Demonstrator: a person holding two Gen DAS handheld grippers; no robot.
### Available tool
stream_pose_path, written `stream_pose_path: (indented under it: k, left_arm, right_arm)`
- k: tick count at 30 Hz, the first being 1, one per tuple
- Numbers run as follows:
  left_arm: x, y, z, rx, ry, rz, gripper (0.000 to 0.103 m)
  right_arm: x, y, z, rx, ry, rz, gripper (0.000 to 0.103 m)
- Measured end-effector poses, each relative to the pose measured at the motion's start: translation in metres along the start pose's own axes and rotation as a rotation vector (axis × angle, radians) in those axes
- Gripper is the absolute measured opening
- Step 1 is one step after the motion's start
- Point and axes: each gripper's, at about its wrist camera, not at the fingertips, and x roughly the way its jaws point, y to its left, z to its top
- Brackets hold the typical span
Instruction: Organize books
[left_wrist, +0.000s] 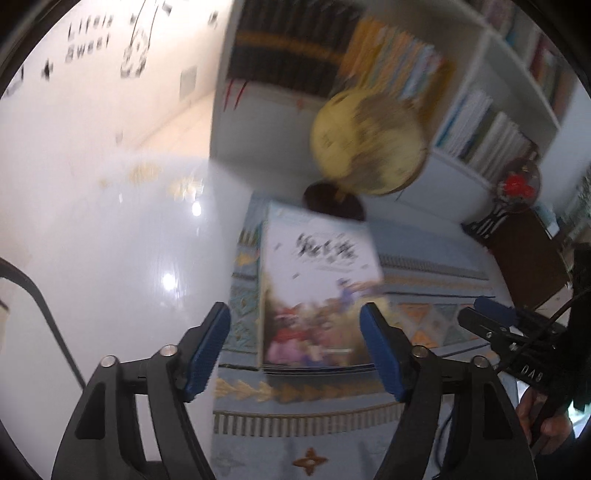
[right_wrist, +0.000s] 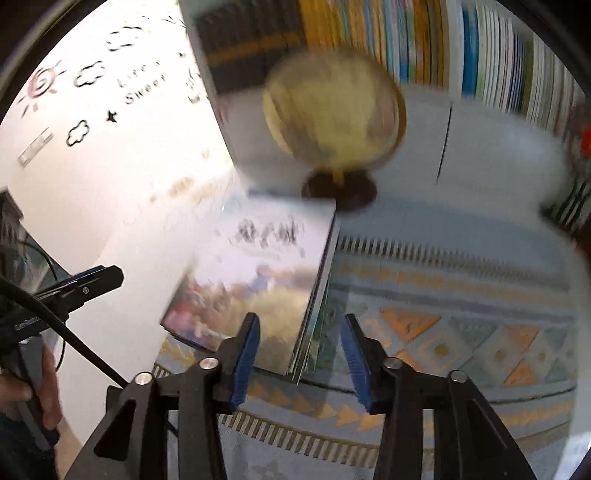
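My left hand-held gripper (left_wrist: 295, 345): released, jaws apart, nothing held | my right hand-held gripper (right_wrist: 300, 360): released, gripping nothing | picture book (left_wrist: 317, 291): flat on patterned cloth (left_wrist: 436, 295), just beyond both grippers' fingertips | globe (left_wrist: 369, 142): past the book, before bookshelf (left_wrist: 491, 48).

1. Straight ahead of me a stack of picture books (left_wrist: 317, 280) lies flat on the patterned rug (left_wrist: 424, 325), low enough for me to pass over it.
2. Behind the stack a yellow globe (left_wrist: 369, 142) on a dark base (left_wrist: 332, 201) blocks the white bookshelf (left_wrist: 491, 74) front.
3. To my left the glossy white floor (left_wrist: 122, 258) is open.
4. On my right the rug (right_wrist: 461, 314) lies bare as far as a dark wooden stand (left_wrist: 528, 254).
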Motion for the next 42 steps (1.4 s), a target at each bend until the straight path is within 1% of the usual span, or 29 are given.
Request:
stream_pose_path:
  k: [1, 2, 3, 4, 5, 7, 8, 11, 13, 15, 17, 20, 22, 24, 29, 32, 36, 42]
  left_arm:
    - [-0.013, -0.011, 0.002, 0.021, -0.037, 0.013, 0.085]
    - [-0.024, -0.02, 0.002, 0.036, -0.07, 0.023, 0.089]
    - [-0.036, -0.03, 0.003, 0.05, -0.106, 0.039, 0.1]
    - [-0.046, -0.038, 0.003, 0.058, -0.135, 0.06, 0.102]
    - [-0.051, -0.043, 0.003, 0.064, -0.154, 0.074, 0.102]
    - [-0.064, -0.058, 0.001, 0.072, -0.181, 0.143, 0.102]
    - [-0.067, -0.063, 0.0, 0.073, -0.18, 0.171, 0.102]
    - [-0.073, -0.08, -0.009, 0.106, -0.16, 0.233, 0.102]
    - [-0.078, -0.091, -0.02, 0.102, -0.174, 0.295, 0.102]
    - [-0.085, -0.099, -0.03, 0.082, -0.168, 0.311, 0.102]
    - [-0.091, -0.104, -0.039, 0.044, -0.145, 0.31, 0.102]
    - [-0.097, -0.107, -0.05, -0.023, -0.117, 0.271, 0.102]
    - [-0.101, -0.109, -0.057, -0.055, -0.104, 0.259, 0.102]
    - [-0.105, -0.115, -0.064, -0.07, -0.103, 0.265, 0.102]
    - [-0.113, -0.128, -0.071, -0.067, -0.108, 0.294, 0.102]
    - [-0.117, -0.136, -0.072, -0.054, -0.109, 0.293, 0.102]
    - [-0.118, -0.143, -0.072, -0.045, -0.108, 0.284, 0.102]
    - [-0.116, -0.148, -0.071, -0.032, -0.1, 0.28, 0.102]
  right_arm:
    - [-0.015, 0.006, -0.001, -0.028, -0.036, -0.026, 0.057]
    - [-0.022, 0.011, 0.004, -0.045, -0.061, -0.043, 0.074]
    - [-0.036, 0.016, 0.003, -0.068, -0.108, -0.069, 0.093]
    - [-0.052, 0.021, 0.002, -0.089, -0.167, -0.107, 0.099]
    - [-0.067, 0.026, 0.0, -0.105, -0.219, -0.138, 0.103]
    - [-0.086, 0.025, 0.0, -0.118, -0.264, -0.168, 0.103]
    - [-0.086, 0.025, 0.001, -0.117, -0.265, -0.174, 0.103]
    - [-0.092, 0.019, -0.006, -0.08, -0.232, -0.167, 0.103]
    - [-0.099, 0.013, -0.016, -0.051, -0.219, -0.133, 0.103]
    - [-0.102, 0.008, -0.026, -0.04, -0.194, -0.112, 0.103]
    - [-0.112, 0.009, -0.033, -0.039, -0.173, -0.097, 0.103]
    - [-0.12, 0.007, -0.041, -0.034, -0.138, -0.095, 0.103]
    - [-0.129, 0.006, -0.046, -0.046, -0.136, -0.1, 0.103]
    - [-0.136, 0.006, -0.05, -0.065, -0.139, -0.114, 0.103]
    - [-0.146, 0.005, -0.055, -0.069, -0.131, -0.108, 0.103]
    - [-0.149, 0.003, -0.056, -0.063, -0.123, -0.095, 0.103]
    - [-0.152, 0.002, -0.057, -0.072, -0.128, -0.099, 0.103]
    - [-0.152, -0.001, -0.057, -0.056, -0.118, -0.092, 0.103]
